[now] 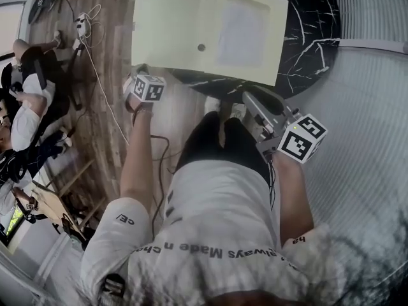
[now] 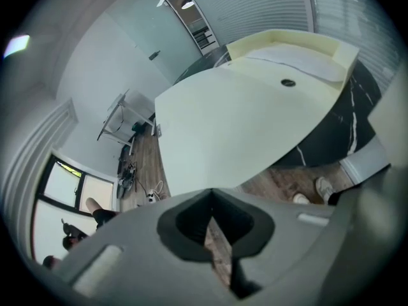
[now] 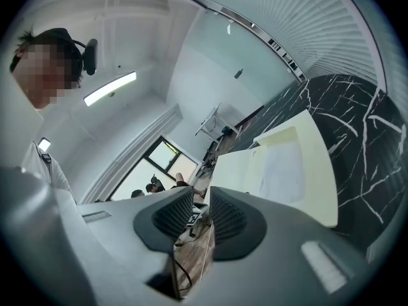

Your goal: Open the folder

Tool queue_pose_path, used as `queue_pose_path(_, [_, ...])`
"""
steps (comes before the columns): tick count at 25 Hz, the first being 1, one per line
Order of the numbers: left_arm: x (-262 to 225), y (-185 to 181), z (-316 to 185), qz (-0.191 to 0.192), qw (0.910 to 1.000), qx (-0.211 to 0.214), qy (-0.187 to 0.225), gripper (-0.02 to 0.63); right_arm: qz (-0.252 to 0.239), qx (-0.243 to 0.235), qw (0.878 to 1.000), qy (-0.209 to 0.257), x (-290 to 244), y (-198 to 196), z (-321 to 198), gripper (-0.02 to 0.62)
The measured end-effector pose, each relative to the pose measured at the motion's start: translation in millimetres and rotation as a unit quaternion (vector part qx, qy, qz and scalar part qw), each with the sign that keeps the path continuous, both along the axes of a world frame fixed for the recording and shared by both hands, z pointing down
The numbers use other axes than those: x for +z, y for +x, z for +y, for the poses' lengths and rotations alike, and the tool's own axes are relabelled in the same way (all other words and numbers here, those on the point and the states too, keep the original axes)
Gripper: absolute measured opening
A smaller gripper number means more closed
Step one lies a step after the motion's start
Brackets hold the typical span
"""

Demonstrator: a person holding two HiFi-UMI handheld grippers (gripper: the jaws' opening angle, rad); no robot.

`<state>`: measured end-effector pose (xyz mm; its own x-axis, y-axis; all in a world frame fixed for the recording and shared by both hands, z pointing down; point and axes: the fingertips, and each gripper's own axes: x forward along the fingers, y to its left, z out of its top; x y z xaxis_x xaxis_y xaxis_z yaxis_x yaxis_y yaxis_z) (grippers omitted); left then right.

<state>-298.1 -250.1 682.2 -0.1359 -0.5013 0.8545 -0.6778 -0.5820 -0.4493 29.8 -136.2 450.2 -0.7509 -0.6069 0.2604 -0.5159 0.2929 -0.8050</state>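
The pale yellow folder lies wide open and flat on the black marble table. Its left leaf juts out past the table's rim over the wooden floor, and its right leaf carries a pocket with a white sheet in it. The person stands at the near side of the table with both forearms bare and reaching forward. The left arm runs straight out from the shoulder, and its hand wraps the left gripper, which tips steeply downward right at the overhanging near-left corner of the folder. In the left gripper view, the left gripper has its pads brought together at the tips with nothing caught between them. The folder spreads just beyond and above them, and whether the tips touch its edge cannot be made out. The right forearm angles in from the person's right side and carries the right gripper nearly level, its nose aimed at the folder's near edge but short of it. In the right gripper view, the right gripper has its ribbed pads standing a narrow slit apart. Only floor and a cable show through the gap. The folder lies ahead on the table, clear of the jaws.
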Motion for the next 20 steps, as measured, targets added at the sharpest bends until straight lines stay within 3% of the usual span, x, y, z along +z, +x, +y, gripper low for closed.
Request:
queue_pose_path(10, [-76,12,9,0.079,0.9931,-0.049,0.071,0.002,0.076,0.045,0.995,0.035,-40,34,8,0.038])
queue_pose_path(20, [-171,56,34,0.208,0.9674,-0.07,0.126,0.002,0.15,0.06,0.984,0.08,-86,43,23,0.015])
